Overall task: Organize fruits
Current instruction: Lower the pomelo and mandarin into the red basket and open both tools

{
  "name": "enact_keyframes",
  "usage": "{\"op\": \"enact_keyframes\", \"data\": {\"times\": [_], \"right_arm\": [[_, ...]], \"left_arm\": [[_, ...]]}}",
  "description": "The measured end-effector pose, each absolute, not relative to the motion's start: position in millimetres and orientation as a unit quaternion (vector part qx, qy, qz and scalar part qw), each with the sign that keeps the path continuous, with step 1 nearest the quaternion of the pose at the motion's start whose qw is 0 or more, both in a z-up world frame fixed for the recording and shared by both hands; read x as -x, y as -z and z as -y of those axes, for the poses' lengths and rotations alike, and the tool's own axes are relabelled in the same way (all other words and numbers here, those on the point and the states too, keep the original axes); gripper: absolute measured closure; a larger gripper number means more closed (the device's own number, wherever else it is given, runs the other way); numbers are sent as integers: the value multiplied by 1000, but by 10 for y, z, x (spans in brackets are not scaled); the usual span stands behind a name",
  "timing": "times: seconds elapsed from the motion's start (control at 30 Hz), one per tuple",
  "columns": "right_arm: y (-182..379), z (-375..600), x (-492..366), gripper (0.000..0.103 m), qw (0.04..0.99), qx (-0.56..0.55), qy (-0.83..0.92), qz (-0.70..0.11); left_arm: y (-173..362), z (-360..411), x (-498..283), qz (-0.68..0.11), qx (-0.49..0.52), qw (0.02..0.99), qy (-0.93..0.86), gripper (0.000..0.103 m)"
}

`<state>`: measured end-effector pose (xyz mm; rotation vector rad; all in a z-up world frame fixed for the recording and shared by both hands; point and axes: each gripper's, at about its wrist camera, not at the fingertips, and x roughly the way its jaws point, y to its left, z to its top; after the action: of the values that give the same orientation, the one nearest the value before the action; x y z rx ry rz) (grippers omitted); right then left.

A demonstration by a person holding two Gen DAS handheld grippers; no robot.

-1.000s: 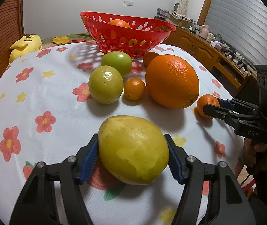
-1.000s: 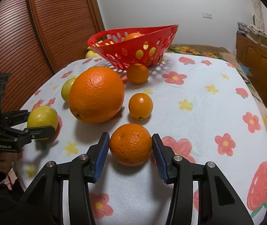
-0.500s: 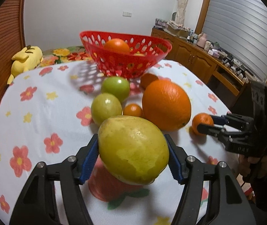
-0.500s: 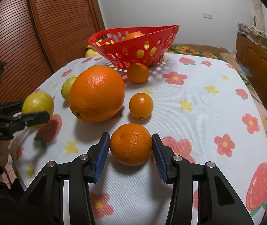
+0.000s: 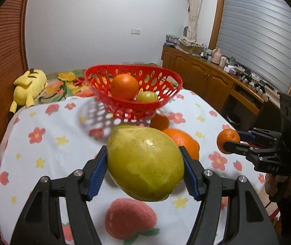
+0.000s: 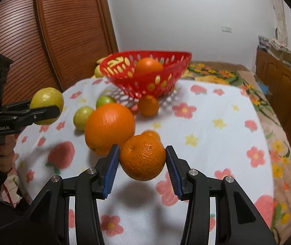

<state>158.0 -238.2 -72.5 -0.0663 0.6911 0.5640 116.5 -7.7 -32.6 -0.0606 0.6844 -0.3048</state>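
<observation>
My left gripper (image 5: 145,169) is shut on a big yellow-green fruit (image 5: 145,163), held clear above the tablecloth; the right wrist view shows the same yellow-green fruit (image 6: 47,104) at the left. A small orange (image 6: 143,156) hangs in the air with my right gripper (image 6: 142,164) shut on it; it shows again as the small orange (image 5: 228,140) at the right of the left wrist view. Behind stands a red basket (image 5: 133,104) (image 6: 145,81) with an orange (image 5: 124,86) and a green fruit (image 5: 147,97) inside.
On the flowered tablecloth (image 6: 206,126) lie a large orange (image 6: 109,128), two green fruits (image 6: 83,117), and small oranges (image 6: 147,105) near the basket. A yellow plush toy (image 5: 29,85) lies at the back left. A wooden sideboard (image 5: 206,77) runs along the right.
Both grippers have risen with their fruits, which now hang above the cloth. The left one lifted first, the right in the last half second. The basket's inside now shows.
</observation>
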Motion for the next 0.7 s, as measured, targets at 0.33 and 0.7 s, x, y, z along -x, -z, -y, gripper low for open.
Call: {"op": "enact_keyframes", "data": {"times": [0.33,0.7], "right_arm": [[405,2356,-1757,57,910,49,-270,-311],[228,2265,-2173,57,910,56,-280,-302]], "left_arm": [[159,61,-1348,-318,22,936,150,37],[106,-26,-1733,-319,24,937,139,37]]}}
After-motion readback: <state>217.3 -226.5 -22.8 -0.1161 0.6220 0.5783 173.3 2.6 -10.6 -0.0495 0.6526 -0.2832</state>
